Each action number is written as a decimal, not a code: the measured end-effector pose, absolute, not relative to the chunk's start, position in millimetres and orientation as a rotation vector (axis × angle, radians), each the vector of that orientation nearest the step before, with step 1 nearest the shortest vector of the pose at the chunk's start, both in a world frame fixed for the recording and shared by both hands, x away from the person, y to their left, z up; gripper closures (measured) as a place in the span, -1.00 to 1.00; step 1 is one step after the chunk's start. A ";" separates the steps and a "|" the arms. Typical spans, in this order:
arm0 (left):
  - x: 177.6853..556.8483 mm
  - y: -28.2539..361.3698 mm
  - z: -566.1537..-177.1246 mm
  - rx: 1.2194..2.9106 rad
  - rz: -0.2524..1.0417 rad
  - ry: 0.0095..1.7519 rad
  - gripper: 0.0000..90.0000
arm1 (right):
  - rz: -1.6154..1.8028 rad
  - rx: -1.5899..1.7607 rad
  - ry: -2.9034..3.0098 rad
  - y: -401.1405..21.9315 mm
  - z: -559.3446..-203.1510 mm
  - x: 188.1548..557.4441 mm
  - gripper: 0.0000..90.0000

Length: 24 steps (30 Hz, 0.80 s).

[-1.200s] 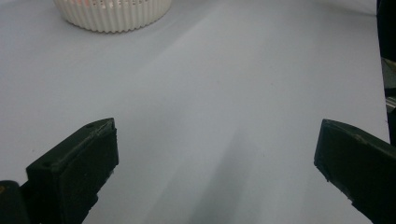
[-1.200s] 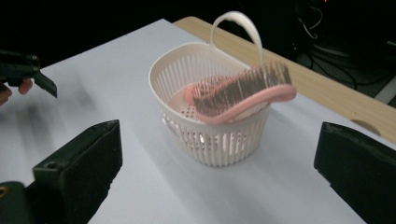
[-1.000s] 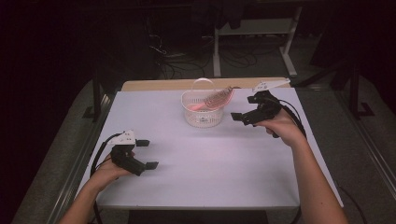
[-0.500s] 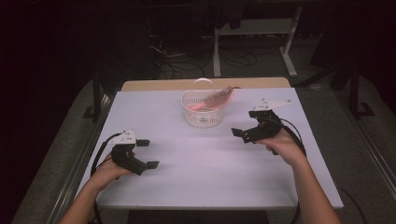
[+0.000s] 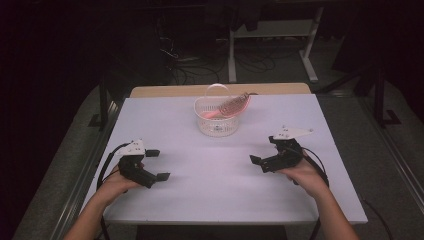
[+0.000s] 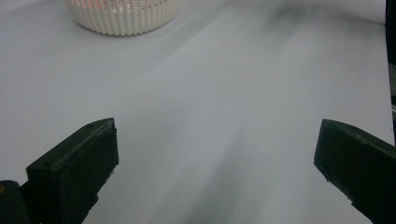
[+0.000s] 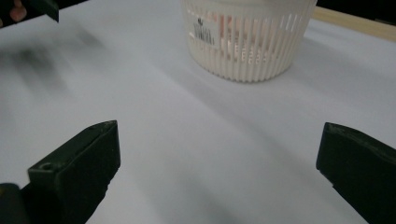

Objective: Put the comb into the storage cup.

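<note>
White table [image 5: 220, 200] spans the high view, both forearms entering from its near edge. White slatted basket [image 5: 216, 120] stands at far centre of the table, a pink hairbrush [image 5: 234, 105] lying tilted in it with one end poking over the rim. Left gripper [image 5: 156, 165] sits near-left, jaws spread wide and empty; right gripper [image 5: 263, 151] near-right, jaws likewise wide apart, holding nothing, both well short of the basket.
</note>
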<state>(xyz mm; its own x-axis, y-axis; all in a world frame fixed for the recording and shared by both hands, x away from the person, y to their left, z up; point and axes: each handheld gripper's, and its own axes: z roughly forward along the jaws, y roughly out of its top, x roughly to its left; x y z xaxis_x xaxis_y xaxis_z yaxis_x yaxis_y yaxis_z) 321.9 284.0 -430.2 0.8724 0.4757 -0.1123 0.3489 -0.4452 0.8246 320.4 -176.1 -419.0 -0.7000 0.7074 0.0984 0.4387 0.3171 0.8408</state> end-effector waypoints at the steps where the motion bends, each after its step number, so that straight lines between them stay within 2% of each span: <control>1: 321.7 284.5 -429.7 2.074 0.166 0.599 -1.00 | 1.323 1.036 2.295 -177.0 -421.6 317.5 -1.00; 17: 321.2 283.3 -431.3 2.063 0.159 0.598 -1.00 | 1.288 1.061 2.281 -195.4 -445.5 281.2 -1.00; 24: 321.6 280.6 -432.1 2.064 0.157 0.592 -1.00 | 1.265 1.060 2.300 -199.7 -451.0 277.8 -1.00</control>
